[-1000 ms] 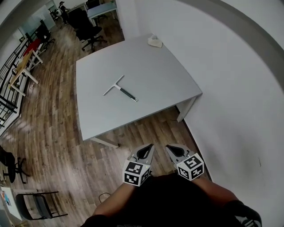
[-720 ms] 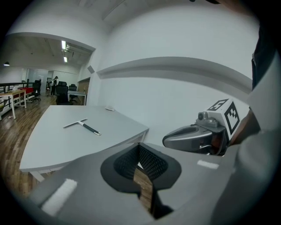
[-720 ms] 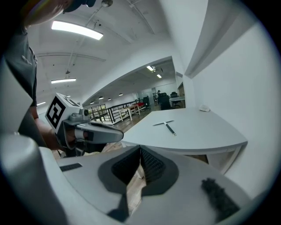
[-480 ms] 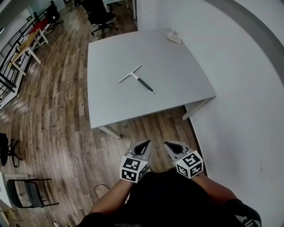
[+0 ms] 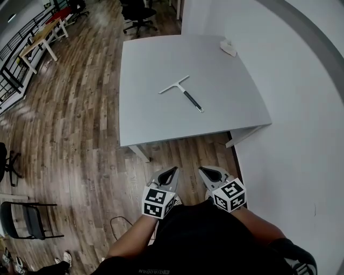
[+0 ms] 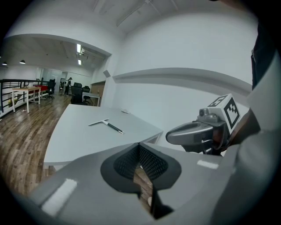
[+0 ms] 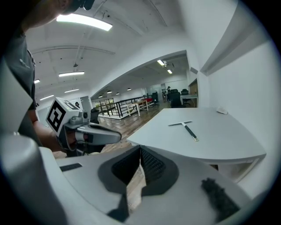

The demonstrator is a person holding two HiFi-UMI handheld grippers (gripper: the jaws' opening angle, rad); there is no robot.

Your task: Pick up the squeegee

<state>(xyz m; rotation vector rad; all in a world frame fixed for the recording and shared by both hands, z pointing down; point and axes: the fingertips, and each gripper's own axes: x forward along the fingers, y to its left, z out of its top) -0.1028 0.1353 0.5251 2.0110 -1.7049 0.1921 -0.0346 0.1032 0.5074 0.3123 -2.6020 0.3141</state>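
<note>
The squeegee, a white T-shaped blade bar with a dark handle, lies flat near the middle of the grey table. It also shows in the left gripper view and in the right gripper view. My left gripper and right gripper are side by side close to my body, over the wooden floor and short of the table's near edge. Both are shut with nothing between the jaws, and both point toward the table, far from the squeegee.
A small white object sits at the table's far right corner. A white wall runs along the table's right side. Black office chairs stand beyond the table, and a dark chair stands on the floor at lower left.
The table and squeegee have shifted right and come nearer in the head view as I moved toward them. Both grippers stayed shut and side by side in front of me.
</note>
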